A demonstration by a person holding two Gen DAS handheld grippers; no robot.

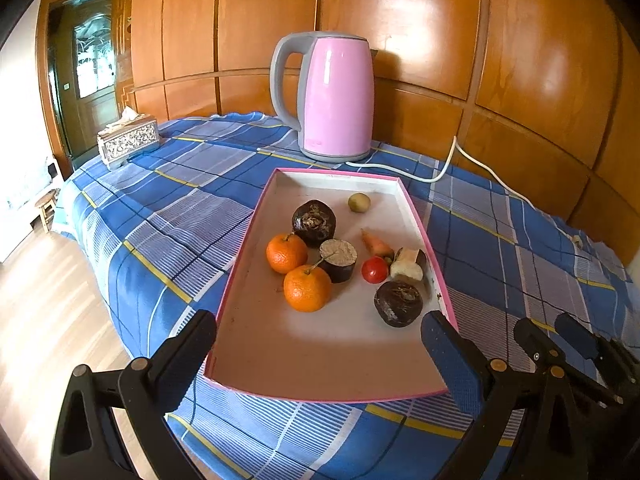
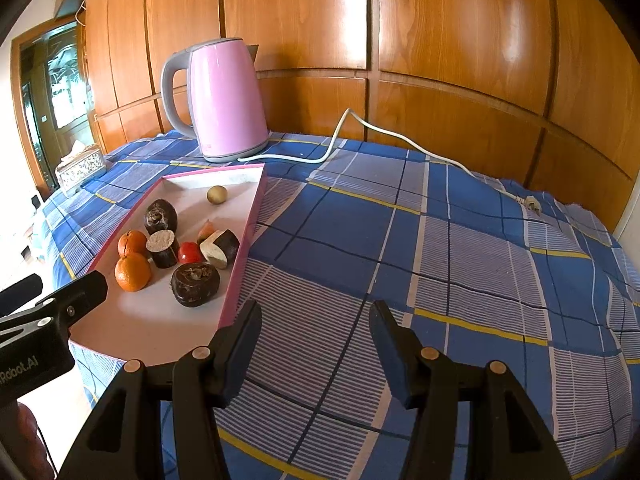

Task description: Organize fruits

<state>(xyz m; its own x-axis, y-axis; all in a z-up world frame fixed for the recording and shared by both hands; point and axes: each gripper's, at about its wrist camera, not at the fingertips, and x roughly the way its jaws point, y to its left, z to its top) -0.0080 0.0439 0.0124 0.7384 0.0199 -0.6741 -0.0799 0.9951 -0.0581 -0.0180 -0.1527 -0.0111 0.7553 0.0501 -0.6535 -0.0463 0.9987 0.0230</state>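
A pink-rimmed white tray point(image 1: 280, 344) lies on the blue checked tablecloth. It holds two oranges point(image 1: 287, 252) point(image 1: 307, 288), two dark round fruits point(image 1: 314, 218) point(image 1: 398, 304), a cut dark piece point(image 1: 338, 260), a small red tomato point(image 1: 375, 270), a carrot bit point(image 1: 376, 245), a white-fleshed cut piece point(image 1: 408, 266) and a small greenish fruit point(image 1: 359, 202). My left gripper point(image 1: 320, 340) is open, its fingers spread across the tray's near end, holding nothing. My right gripper point(image 2: 314, 328) hangs open over bare cloth just right of the tray point(image 2: 140, 320), also with nothing in it.
A pink electric kettle point(image 1: 336, 96) stands behind the tray, its white cord point(image 2: 332, 152) trailing right to a loose plug point(image 2: 530, 202). An ornate tissue box point(image 1: 128, 140) sits at the far left corner. Wooden wall panels back the table; the table edge drops to floor on the left.
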